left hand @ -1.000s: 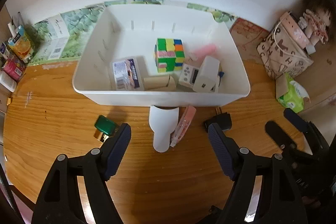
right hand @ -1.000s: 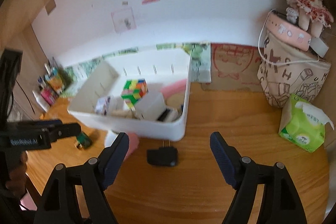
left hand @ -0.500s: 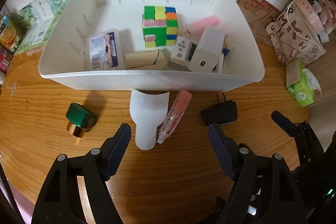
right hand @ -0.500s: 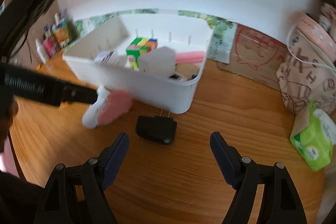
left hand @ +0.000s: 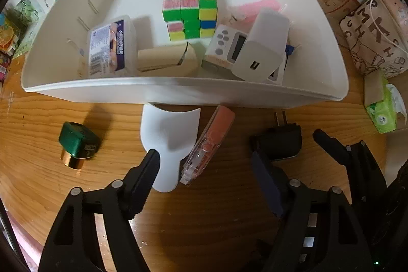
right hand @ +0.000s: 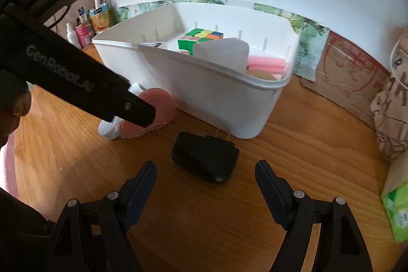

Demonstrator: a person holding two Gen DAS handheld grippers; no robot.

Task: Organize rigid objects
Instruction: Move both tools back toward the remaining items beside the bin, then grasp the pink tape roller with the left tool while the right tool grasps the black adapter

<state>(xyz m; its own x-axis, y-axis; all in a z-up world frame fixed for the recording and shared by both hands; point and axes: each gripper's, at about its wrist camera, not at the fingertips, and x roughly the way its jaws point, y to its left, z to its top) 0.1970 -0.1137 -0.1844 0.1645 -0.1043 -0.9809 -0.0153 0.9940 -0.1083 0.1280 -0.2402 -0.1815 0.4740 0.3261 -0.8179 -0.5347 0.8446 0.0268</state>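
Note:
A white bin point(left hand: 178, 91) point(right hand: 229, 98) on the wooden table holds a colour cube point(left hand: 190, 10), a labelled plastic box point(left hand: 109, 46), a cardboard box, a timer point(left hand: 227, 45) and a white charger point(left hand: 265, 50). In front of the bin lie a white scoop point(left hand: 168, 142), a pink correction tape point(left hand: 207, 144) point(right hand: 153, 116), a black plug adapter point(left hand: 278, 142) point(right hand: 205, 159) and a green-and-gold bottle point(left hand: 76, 144). My left gripper point(left hand: 204, 165) is open, low over the scoop and tape. My right gripper point(right hand: 204, 182) is open just before the black adapter.
A patterned bag point(left hand: 374, 29) and a green tissue pack point(left hand: 385, 108) point(right hand: 396, 210) sit at the right. Drink cartons and bottles point(right hand: 89, 24) stand at the far left by the wall. A cardboard sheet point(right hand: 352, 73) leans behind the bin.
Both grippers have moved forward and down toward the table. The left one now frames the scoop and tape; the right one has closed in on the black adapter. Nothing was grasped.

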